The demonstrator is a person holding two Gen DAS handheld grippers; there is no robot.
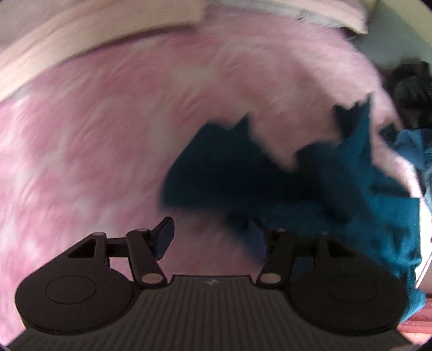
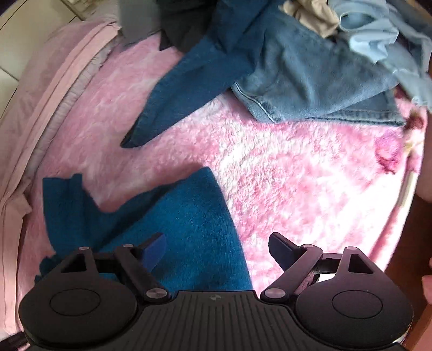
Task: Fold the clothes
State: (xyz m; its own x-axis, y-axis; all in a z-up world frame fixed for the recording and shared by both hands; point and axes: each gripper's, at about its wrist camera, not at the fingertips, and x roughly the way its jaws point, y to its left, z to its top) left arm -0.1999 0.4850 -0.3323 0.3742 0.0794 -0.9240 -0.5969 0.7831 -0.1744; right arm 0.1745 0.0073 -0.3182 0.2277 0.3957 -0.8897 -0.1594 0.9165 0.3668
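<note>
A teal fleece garment (image 2: 186, 224) lies spread on the fluffy pink blanket (image 2: 297, 172), one long sleeve (image 2: 189, 83) reaching toward the far pile. In the left wrist view the same garment (image 1: 310, 189) is blurred and lies rumpled ahead and to the right. My left gripper (image 1: 213, 240) is open and empty, its right finger at the garment's near edge. My right gripper (image 2: 217, 251) is open and empty, its left finger over the teal cloth, its right finger over the blanket.
A pile of clothes sits at the far side: blue jeans (image 2: 310, 81), a light blue garment (image 2: 378, 35), a beige one (image 2: 310, 16) and dark cloth (image 2: 183, 24). A pink sheet edge (image 2: 54, 89) runs along the left. A dark object (image 1: 410, 89) lies far right.
</note>
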